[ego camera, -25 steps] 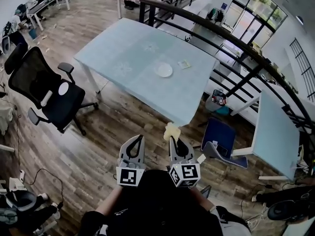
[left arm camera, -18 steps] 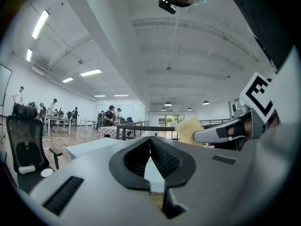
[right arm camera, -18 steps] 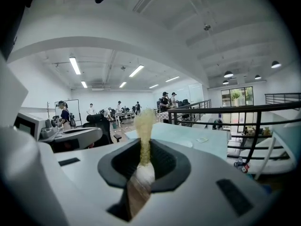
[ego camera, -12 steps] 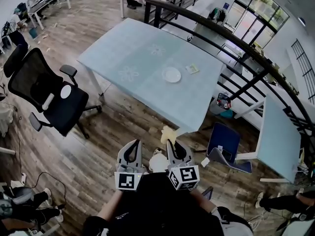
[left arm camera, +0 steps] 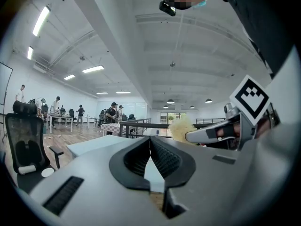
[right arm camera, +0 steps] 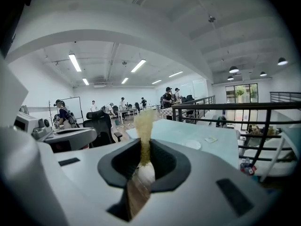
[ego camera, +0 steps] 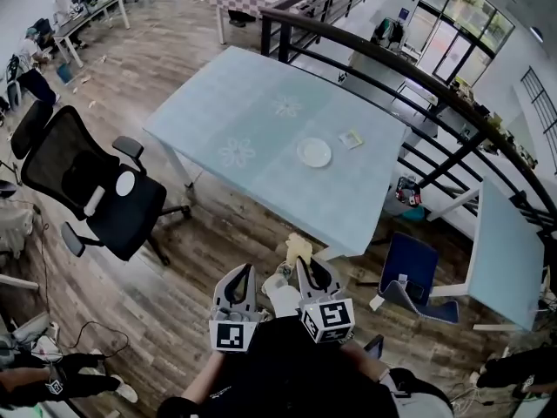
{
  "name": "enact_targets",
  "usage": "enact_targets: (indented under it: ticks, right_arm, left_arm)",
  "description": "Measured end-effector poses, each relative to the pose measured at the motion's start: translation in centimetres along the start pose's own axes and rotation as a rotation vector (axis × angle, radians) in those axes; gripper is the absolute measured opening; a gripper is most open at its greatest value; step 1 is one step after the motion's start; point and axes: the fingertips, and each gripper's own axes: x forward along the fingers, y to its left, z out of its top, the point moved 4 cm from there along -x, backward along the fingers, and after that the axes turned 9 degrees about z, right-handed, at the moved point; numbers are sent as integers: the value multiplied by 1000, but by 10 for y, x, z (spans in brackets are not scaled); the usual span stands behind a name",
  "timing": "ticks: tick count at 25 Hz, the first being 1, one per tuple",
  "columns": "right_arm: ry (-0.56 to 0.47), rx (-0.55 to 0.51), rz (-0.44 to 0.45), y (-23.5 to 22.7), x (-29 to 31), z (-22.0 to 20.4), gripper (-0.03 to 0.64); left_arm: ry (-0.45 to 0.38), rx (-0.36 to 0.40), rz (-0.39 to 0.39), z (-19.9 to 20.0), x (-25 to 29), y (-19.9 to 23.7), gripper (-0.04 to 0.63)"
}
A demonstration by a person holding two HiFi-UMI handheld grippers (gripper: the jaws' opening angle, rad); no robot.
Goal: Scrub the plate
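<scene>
Small white plate [ego camera: 314, 152]: probably stiff, smooth and fairly light, so likely to skate on a glossy top under sideways scrubbing, and breakable if pushed off an edge. Best pinned at the rim, or pressed down from above, while being scrubbed; no handle or lip to grab otherwise. Sits flat on the pale table [ego camera: 261, 116], toward its right side and about midway between near and far edges, well apart from both grippers. Appears bare, with nothing seen on it, though too small to be sure of stains. No other dish, bowl or basin in sight. Just beside it, farther right, a small yellowish flat piece [ego camera: 351, 138], not touching; cannot tell what. Nearer, off the table's near corner, the right gripper [ego camera: 315, 273] clenched on a brush [right arm camera: 143, 126]: wooden handle between the jaws, pale bristle tuft pointing ahead toward the table. Left of that, the left gripper [ego camera: 237, 279] with jaws pressed together at the tips, nothing between them. Far left on the wood floor, a black chair [ego camera: 91, 185]; beyond the table's right edge, a dark railing [ego camera: 409, 72].
</scene>
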Motion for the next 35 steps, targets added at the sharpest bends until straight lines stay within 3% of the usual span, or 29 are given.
enact_targets:
  ticks: [5,18,25,31,35]
  right_arm:
    - [25,15,0,-24,38,10,57]
    - [6,82,-76,-127,123,53,57]
    - [4,99,-122,-161,142,60,57]
    - [2,130,-221,-187,131,59,57]
    - [-3,173,-348,-212,118,57,57]
  left_arm:
    - [35,-2,2,-5,47,15,14]
    - [41,49,-119,22,196,12,14]
    - [26,5,-137,27,241,3,14]
    - [71,7,-228,17,269,-14,14]
    - [96,17,-345,10,297,-32,14]
